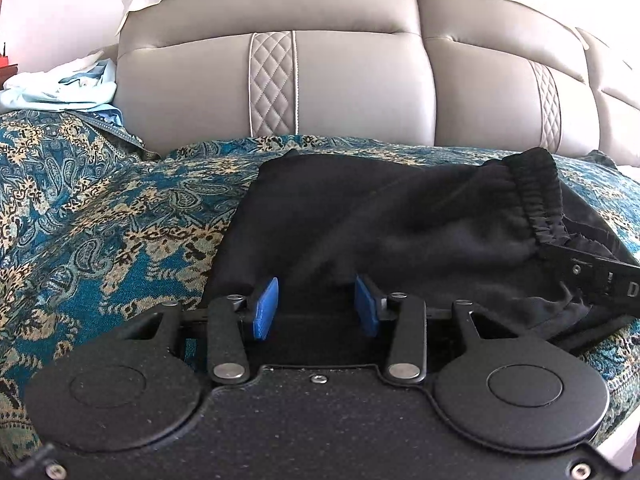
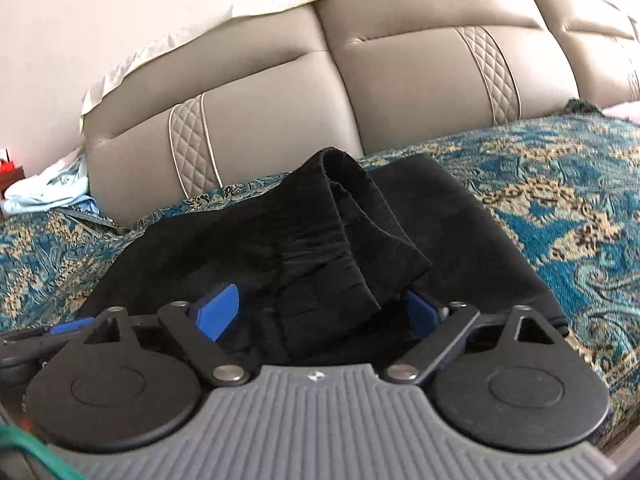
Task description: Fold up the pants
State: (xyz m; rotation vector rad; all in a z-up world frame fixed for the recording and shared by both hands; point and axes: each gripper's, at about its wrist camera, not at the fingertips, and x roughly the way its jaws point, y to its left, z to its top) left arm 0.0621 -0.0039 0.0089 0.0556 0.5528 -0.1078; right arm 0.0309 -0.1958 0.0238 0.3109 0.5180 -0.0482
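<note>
Black pants [image 1: 360, 216] lie bunched on a teal paisley bedspread [image 1: 100, 208], their elastic waistband [image 1: 536, 196] raised at the right. My left gripper [image 1: 316, 306] rests low at the pants' near edge. Its blue pads [image 1: 266, 308] stand apart, with dark cloth lying between them and no squeeze visible. In the right wrist view, the pants [image 2: 440, 208] show a thick fold of waistband [image 2: 352, 232] draped into my right gripper [image 2: 320, 314]. Its jaws stand wide around that fold, and the cloth hides part of the right pad. The two grippers sit side by side.
A beige padded headboard [image 1: 344, 80] rises just behind the pants. A heap of light blue clothes [image 1: 60, 88] lies at the far left of the bed. The bedspread [image 2: 560, 200] stretches away to the right.
</note>
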